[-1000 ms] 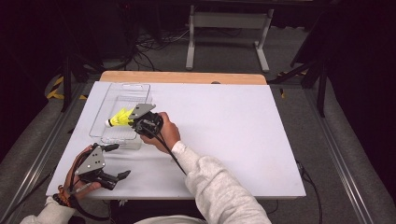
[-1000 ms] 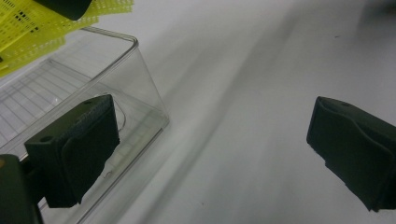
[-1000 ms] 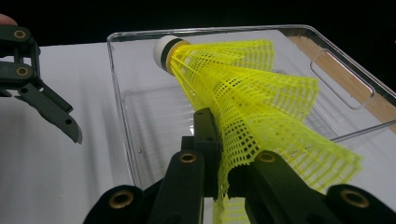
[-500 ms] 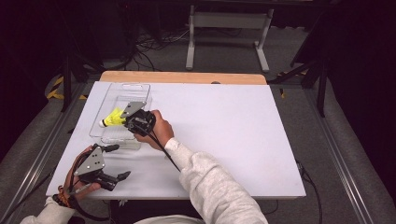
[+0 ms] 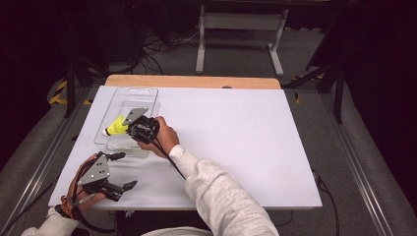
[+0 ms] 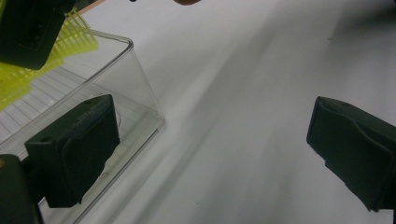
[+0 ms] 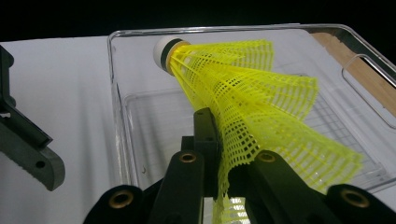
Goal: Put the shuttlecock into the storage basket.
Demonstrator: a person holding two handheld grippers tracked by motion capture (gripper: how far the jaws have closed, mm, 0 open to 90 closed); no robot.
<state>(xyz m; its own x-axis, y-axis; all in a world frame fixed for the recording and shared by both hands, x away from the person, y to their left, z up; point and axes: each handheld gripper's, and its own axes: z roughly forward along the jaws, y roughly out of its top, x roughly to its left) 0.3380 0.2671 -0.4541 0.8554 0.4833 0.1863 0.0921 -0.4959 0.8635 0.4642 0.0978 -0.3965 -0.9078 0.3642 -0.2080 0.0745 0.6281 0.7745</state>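
Observation:
A yellow shuttlecock (image 5: 116, 126) (image 7: 243, 98) with a white cork tip hangs over the clear plastic tray (image 5: 147, 93) (image 7: 116, 93), cork pointing left in the high view. My right gripper (image 5: 129, 126) (image 7: 223, 154) is shut on its mesh skirt, above the tray's near half. My left gripper (image 5: 123, 169) (image 6: 205, 149) stands open near the table's front left corner, just in front of the tray (image 6: 140, 88), with nothing between its jaws. The shuttlecock's skirt (image 6: 28, 70) shows at the top left of the left gripper view.
The tray lies at the left of the white table (image 5: 246, 137); a wooden strip (image 5: 196, 81) runs along the far edge. The person's right forearm in a grey sleeve (image 5: 216, 191) crosses the front middle. A metal stand (image 5: 236, 29) and cables sit on the floor beyond.
My right gripper has carried the shuttlecock leftward and a little nearer over the tray. The left gripper has stayed in place, open.

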